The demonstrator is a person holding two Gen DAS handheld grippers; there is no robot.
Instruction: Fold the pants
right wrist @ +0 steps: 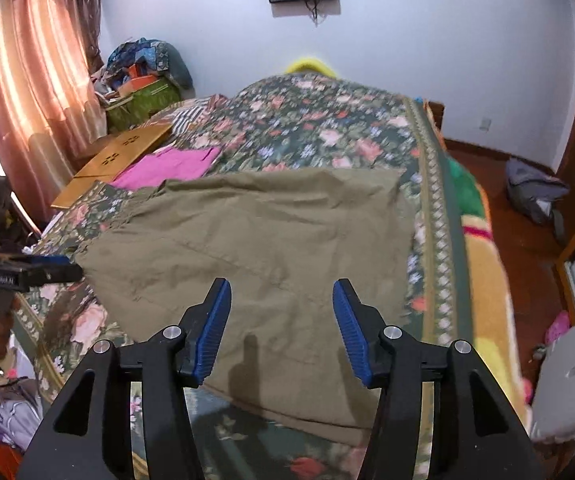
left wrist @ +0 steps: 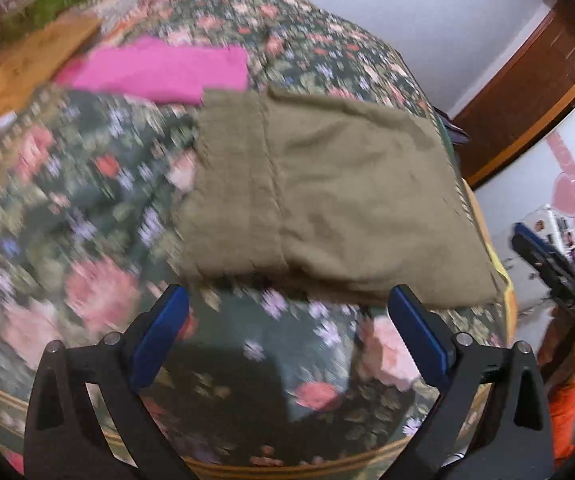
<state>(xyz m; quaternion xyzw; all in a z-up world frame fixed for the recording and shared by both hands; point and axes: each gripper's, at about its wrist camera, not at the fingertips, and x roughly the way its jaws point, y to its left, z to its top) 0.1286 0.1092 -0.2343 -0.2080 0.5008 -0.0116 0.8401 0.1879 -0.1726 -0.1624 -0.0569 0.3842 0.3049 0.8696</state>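
Olive-green pants (left wrist: 319, 196) lie folded flat on the floral bedspread (left wrist: 87, 208); they also show in the right wrist view (right wrist: 255, 248). My left gripper (left wrist: 287, 300) is open and empty, just short of the pants' near edge. My right gripper (right wrist: 281, 292) is open and empty, hovering over the near part of the pants. The right gripper shows at the right edge of the left wrist view (left wrist: 551, 264). The left gripper shows at the left edge of the right wrist view (right wrist: 43, 270), beside the pants' left edge.
A pink garment (left wrist: 159, 70) lies behind the pants on the bed, also in the right wrist view (right wrist: 167, 166). A wooden board (right wrist: 115, 160) sits at the bed's left side. Bags are piled in the corner (right wrist: 143, 80). The bed's right edge (right wrist: 447, 240) drops to a wooden floor.
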